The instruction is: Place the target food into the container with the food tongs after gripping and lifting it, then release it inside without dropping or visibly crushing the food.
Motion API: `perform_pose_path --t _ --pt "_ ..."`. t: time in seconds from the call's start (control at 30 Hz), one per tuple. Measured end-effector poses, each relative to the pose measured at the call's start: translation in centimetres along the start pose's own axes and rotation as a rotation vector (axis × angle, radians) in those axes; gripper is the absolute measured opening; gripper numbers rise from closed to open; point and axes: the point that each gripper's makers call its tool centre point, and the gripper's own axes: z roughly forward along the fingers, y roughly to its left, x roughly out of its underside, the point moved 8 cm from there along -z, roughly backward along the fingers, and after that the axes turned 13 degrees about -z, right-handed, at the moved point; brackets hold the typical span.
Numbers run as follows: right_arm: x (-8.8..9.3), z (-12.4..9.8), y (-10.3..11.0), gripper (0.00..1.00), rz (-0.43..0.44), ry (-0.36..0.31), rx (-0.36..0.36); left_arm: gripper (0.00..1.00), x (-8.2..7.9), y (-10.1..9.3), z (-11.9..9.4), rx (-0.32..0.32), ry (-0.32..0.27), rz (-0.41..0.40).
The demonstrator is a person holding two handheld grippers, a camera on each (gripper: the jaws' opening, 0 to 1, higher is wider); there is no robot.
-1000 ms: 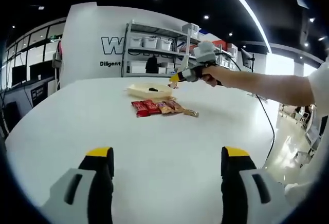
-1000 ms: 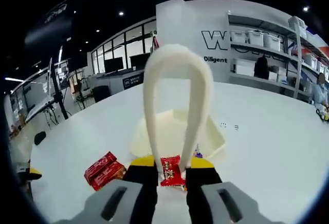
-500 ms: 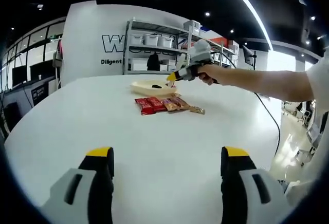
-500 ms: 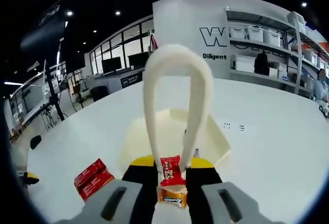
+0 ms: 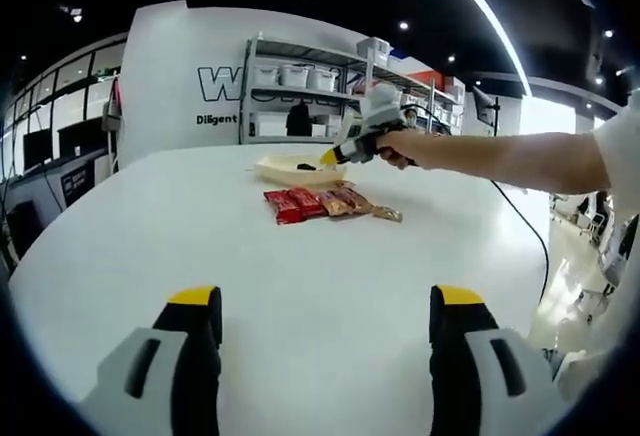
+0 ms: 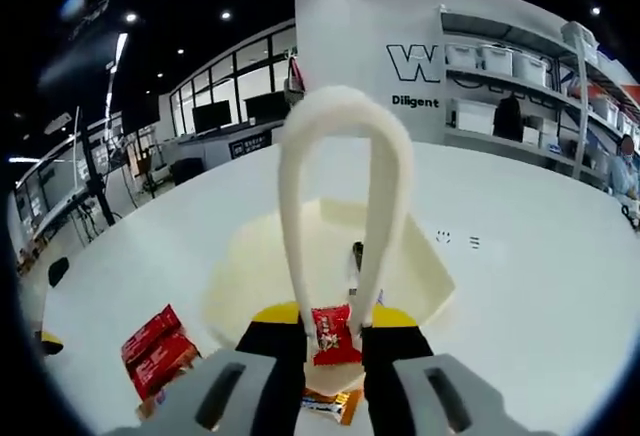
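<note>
Fingers of my right gripper [image 6: 332, 328] clamp the tongs [image 6: 340, 206] holding a red packet [image 6: 333, 334] above the container [image 6: 420, 276]; left gripper [image 5: 328, 308] gapes wide.

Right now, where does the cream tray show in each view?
Left gripper view: cream tray far across the table, upper middle, under the right gripper.
Right gripper view: tray at centre, behind the tongs.
Shared landmark: red snack packets beside it.
</note>
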Motion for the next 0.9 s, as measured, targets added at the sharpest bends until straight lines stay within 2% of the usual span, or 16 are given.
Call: perform_pose_path --t 0.53,0.9 --pt "0.4 -0.5 0.2 0.14 0.018 -0.003 0.011 0.84 0.1 0.0 -0.1 -0.009 0.003 0.003" --pt "-1.1 -1.6 0.1 0.15 -0.023 -0.037 0.000 0.84 0.0 -0.3 0.0 0.000 0.002 0.008"
